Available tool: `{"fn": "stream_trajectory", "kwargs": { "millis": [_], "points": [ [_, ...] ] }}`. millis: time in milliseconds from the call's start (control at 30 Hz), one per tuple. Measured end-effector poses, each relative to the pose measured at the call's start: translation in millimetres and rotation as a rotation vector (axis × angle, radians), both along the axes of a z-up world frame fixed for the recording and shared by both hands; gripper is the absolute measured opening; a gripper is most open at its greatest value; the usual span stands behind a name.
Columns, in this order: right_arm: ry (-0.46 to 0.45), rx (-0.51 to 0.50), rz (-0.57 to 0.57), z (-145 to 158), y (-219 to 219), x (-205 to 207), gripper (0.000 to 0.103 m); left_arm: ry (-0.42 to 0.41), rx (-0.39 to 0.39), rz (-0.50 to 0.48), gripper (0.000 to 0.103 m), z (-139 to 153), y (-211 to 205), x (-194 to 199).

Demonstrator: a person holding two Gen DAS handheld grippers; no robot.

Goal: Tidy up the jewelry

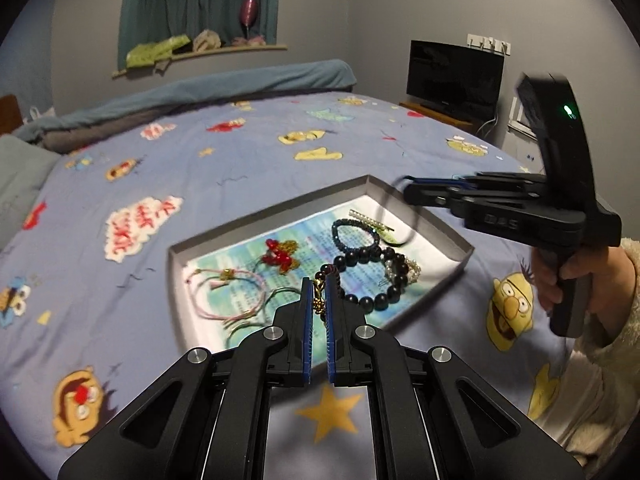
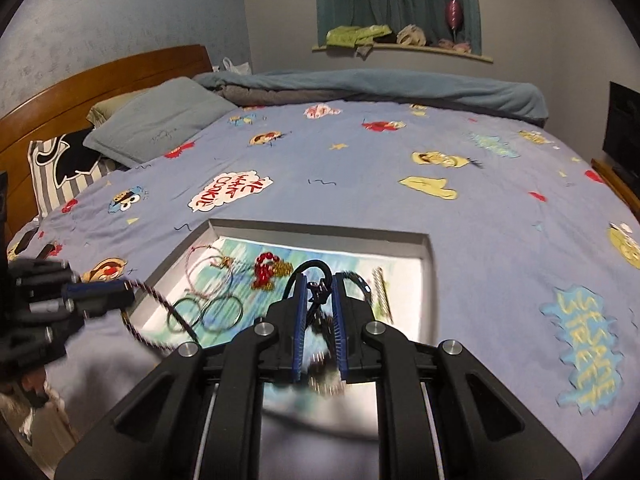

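On the bed [image 1: 240, 168], the tray [image 1: 460, 258] lies at 12 o'clock. Left gripper [image 1: 319, 280] is clamped on a cord [image 2: 160, 304], right gripper [image 2: 319, 278] on a black cord [image 2: 316, 266]; snagging or slippage is risked.

Glossy dark beads [image 1: 362, 257], matt grey cardboard tray [image 1: 436, 220], cotton bedsheet [image 1: 240, 168]

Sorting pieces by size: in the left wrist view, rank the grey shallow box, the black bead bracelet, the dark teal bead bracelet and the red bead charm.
1. Grey shallow box
2. Black bead bracelet
3. Dark teal bead bracelet; farther off, so unsure
4. Red bead charm
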State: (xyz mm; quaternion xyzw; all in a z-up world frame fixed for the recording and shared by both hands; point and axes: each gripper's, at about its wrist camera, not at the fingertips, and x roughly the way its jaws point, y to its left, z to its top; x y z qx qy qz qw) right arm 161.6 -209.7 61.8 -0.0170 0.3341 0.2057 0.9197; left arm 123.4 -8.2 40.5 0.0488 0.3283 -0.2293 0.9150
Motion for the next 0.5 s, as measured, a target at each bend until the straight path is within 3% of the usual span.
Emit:
{"fn": "stream_trajectory", "kwargs": {
  "millis": [233,500],
  "points": [
    [0.063,-0.017,0.016,-21,30,48,0.012,0.112,-0.006,0.044,0.006,-39,2,30],
    [0.167,-0.059,-0.002,-49,43,70,0.012,0.132,0.033,0.078,0.007,-55,8,41]
  ]
}}
